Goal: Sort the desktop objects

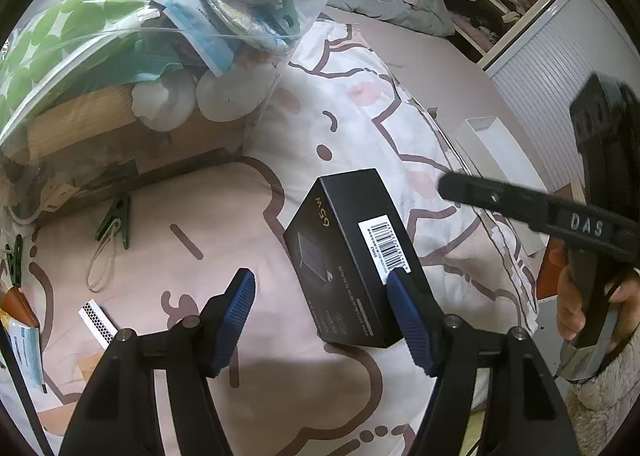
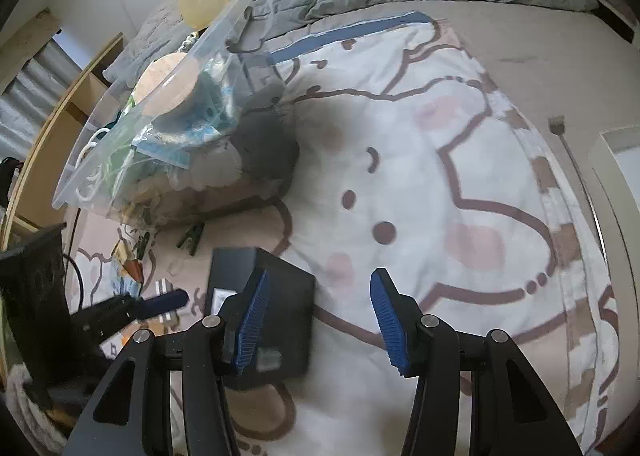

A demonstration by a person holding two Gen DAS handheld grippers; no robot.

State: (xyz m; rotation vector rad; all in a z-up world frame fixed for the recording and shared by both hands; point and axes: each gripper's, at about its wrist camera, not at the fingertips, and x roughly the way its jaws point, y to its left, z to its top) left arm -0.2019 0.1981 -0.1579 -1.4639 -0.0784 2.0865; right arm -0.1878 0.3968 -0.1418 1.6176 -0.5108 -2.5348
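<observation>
A black carton point(image 1: 348, 240) marked 65W with a white barcode label lies on the cartoon-print blanket point(image 1: 224, 215). My left gripper point(image 1: 320, 280) hovers over it, open; the carton's left half sits between the blue pads, and the left pad is well clear of it. In the right wrist view the same carton point(image 2: 288, 296) shows, blurred, behind my right gripper's left finger. My right gripper point(image 2: 320, 280) is open with only blanket between its pads. A person's hand point(image 1: 572, 308) holds the right gripper's handle at the right edge of the left wrist view.
A clear plastic bag point(image 1: 160, 35) stuffed with small items stands behind the carton at the upper left. Green clips point(image 1: 116, 223), a matchbox point(image 1: 98, 322) and an orange packet point(image 1: 20, 304) lie on the blanket's left side. A white open box point(image 1: 488, 147) sits at the right.
</observation>
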